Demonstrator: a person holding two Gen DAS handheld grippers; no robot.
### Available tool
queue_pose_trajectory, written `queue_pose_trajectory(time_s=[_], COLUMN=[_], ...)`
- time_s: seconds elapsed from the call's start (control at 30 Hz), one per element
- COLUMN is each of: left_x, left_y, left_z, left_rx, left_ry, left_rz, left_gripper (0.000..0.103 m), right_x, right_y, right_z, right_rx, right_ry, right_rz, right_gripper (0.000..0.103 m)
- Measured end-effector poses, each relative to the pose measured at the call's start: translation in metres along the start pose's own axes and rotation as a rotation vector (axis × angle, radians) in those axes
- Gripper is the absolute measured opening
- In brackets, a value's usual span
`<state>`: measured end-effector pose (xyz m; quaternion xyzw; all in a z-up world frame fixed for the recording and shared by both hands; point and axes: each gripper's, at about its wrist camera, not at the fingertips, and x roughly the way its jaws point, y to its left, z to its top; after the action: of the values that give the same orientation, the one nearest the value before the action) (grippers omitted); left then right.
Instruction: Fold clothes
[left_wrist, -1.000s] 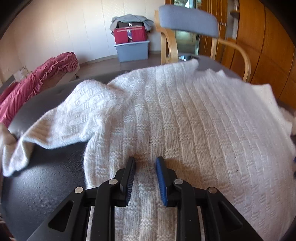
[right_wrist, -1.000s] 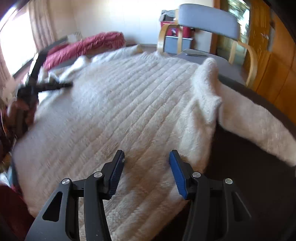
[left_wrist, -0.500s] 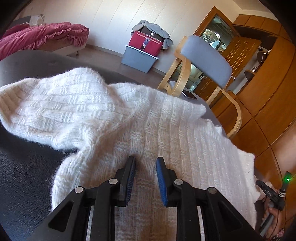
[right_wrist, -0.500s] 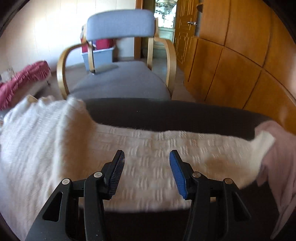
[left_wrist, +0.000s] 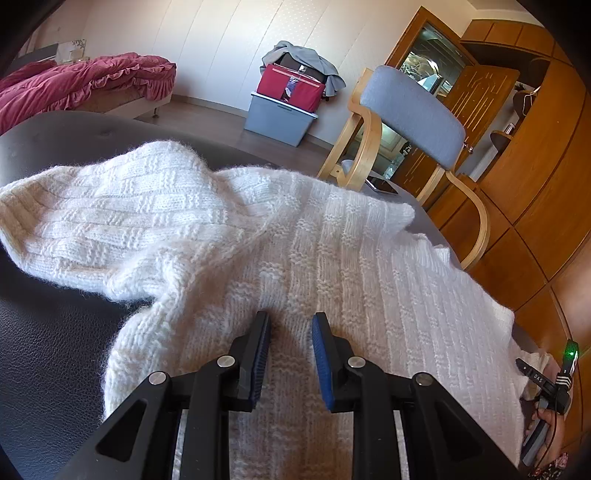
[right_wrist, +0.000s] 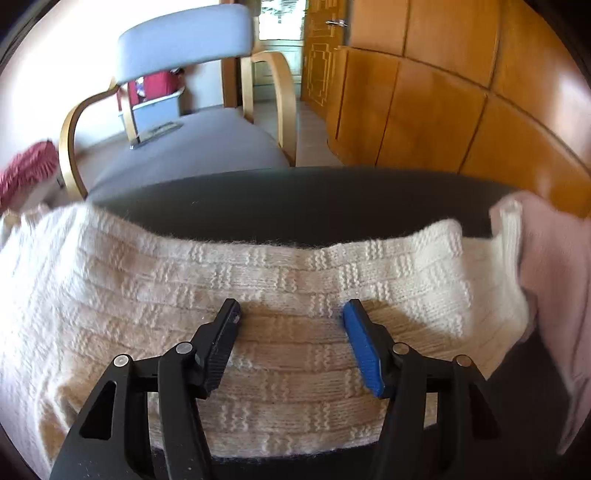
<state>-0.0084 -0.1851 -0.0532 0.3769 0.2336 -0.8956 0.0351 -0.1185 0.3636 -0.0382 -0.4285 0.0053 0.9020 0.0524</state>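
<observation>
At nine o'clock of my left gripper (left_wrist: 290, 326), the white knit sweater (left_wrist: 332, 258) throws one sleeve (left_wrist: 110, 221) across the black leather surface (left_wrist: 48, 350). My jaws stand parted, empty, over its body. At one o'clock stands a grey chair (left_wrist: 410, 110). My right gripper (right_wrist: 291, 314), wide apart and empty, hovers over the other sleeve (right_wrist: 295, 280); pink cloth (right_wrist: 554, 277) touches its cuff at three o'clock.

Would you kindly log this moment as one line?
left gripper: open over sweater body | right gripper: open over sleeve | sweater flat on black surface, unfolded
</observation>
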Motion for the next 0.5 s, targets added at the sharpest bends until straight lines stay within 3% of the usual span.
queue_pose_trajectory(time_s=[0.2, 0.27, 0.37, 0.5], left_x=[0.0, 0.0, 0.0, -0.002], left_y=[-0.001, -0.001, -0.002, 0.0], left_z=[0.001, 0.001, 0.001, 0.001], left_rx=[0.006, 0.01, 0.007, -0.004], left_ry=[-0.001, -0.003, -0.003, -0.003], left_rz=[0.007, 0.011, 0.006, -0.008], left_gripper=[0.023, 0.023, 0.023, 0.023], right_x=[-0.007, -0.028, -0.059, -0.055], right_y=[0.015, 0.023, 0.056, 0.072], right_z=[0.003, 0.008, 0.015, 0.004], right_rx=[-0.072, -0.077, -0.148, -0.233], right_ry=[0.004, -0.05, -0.153, -0.124], right_rz=[-0.074, -0.034, 0.103, 0.112], right_gripper=[0.064, 0.064, 0.064, 0.064])
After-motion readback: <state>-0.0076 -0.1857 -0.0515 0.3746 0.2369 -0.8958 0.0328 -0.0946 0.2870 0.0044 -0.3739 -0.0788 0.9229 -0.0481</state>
